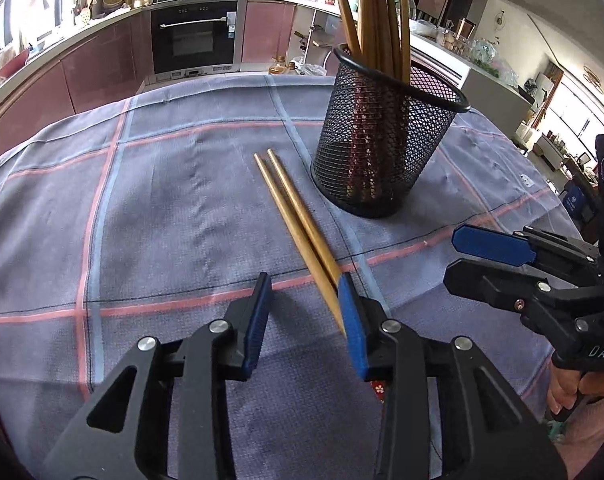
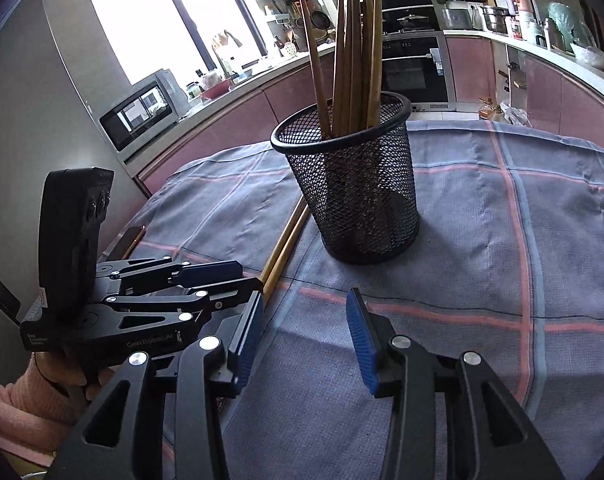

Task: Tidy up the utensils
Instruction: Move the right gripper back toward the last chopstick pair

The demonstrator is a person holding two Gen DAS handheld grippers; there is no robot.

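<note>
Two loose wooden chopsticks [image 1: 298,224] lie side by side on the checked cloth, left of a black mesh holder [image 1: 385,152] that stands upright with several chopsticks [image 1: 373,12] in it. My left gripper [image 1: 303,284] is open low over the cloth; the loose pair's near ends lie between its jaws, against the right pad [image 1: 353,320], and the left pad is apart from them. My right gripper [image 2: 305,296] is open with nothing between its pads, in front of the holder [image 2: 353,188]. From there the loose pair [image 2: 286,240] and the left gripper [image 2: 248,276] show on the left.
The blue-grey cloth with pink lines [image 1: 162,200] covers the table, whose far edge drops off behind the holder. The right gripper [image 1: 453,256] hovers at the right, held by a hand [image 1: 565,392]. A pink sleeve [image 2: 6,408] is at the lower left. Kitchen counters and an oven [image 1: 194,36] stand beyond.
</note>
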